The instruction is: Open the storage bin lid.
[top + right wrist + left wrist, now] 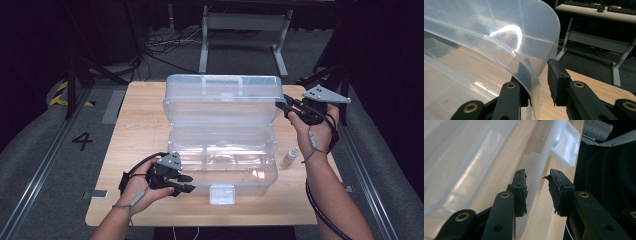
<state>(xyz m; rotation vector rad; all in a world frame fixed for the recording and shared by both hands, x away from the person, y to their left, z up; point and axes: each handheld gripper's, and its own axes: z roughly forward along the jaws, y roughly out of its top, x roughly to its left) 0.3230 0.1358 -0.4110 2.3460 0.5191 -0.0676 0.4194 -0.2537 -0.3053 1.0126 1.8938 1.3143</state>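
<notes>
A clear plastic storage box (222, 165) stands on the wooden table (135, 130) with its lid (225, 97) raised upright. My left gripper (186, 183) is at the box's front left corner. In the left gripper view its jaws (537, 173) straddle the clear front wall (534, 185): one pad lies against the wall, the other stands apart from it. My right gripper (282, 105) is at the lid's right edge. In the right gripper view its jaws (537, 65) straddle the lid's curved rim (529, 67), with a gap left at the outer pad (554, 80).
A small white bottle (290, 156) stands on the table just right of the box. The box's white latch (222, 194) hangs at its front middle, also seen as the latch (566, 146). A metal desk frame (245, 30) stands beyond the table's far edge.
</notes>
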